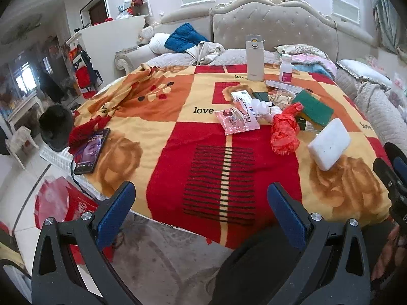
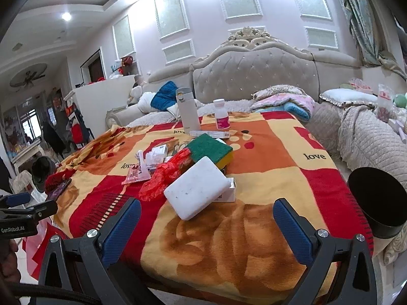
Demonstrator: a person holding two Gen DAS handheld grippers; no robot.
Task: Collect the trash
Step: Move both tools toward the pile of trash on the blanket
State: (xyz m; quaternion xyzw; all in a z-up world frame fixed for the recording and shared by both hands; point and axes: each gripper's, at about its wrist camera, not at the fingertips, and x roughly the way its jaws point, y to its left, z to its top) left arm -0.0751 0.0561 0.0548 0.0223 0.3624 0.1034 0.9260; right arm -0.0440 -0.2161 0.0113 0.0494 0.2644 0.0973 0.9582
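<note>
Start of the pick phase, nothing grabbed yet: left gripper (image 1: 201,203) and right gripper (image 2: 207,218) both hang wide open and empty at the near edge of the blanket-covered counter (image 1: 152,132). Trash sits ahead of both grippers in one cluster: one red plastic bag (image 1: 285,132), one pink wrapper (image 1: 235,122), crumpled white tissue (image 1: 263,109), count unclear. Non-trash nearby: one white block (image 2: 198,190) straight ahead of the right gripper, one green scrub sponge (image 2: 211,150), one thermos (image 2: 187,111), one pill bottle (image 2: 221,114), one phone (image 1: 91,150) off left. Next move likely calls for reaching forward to the red bag, closing on its crinkled top. One black bin (image 2: 376,203) sits right of the right gripper.
</note>
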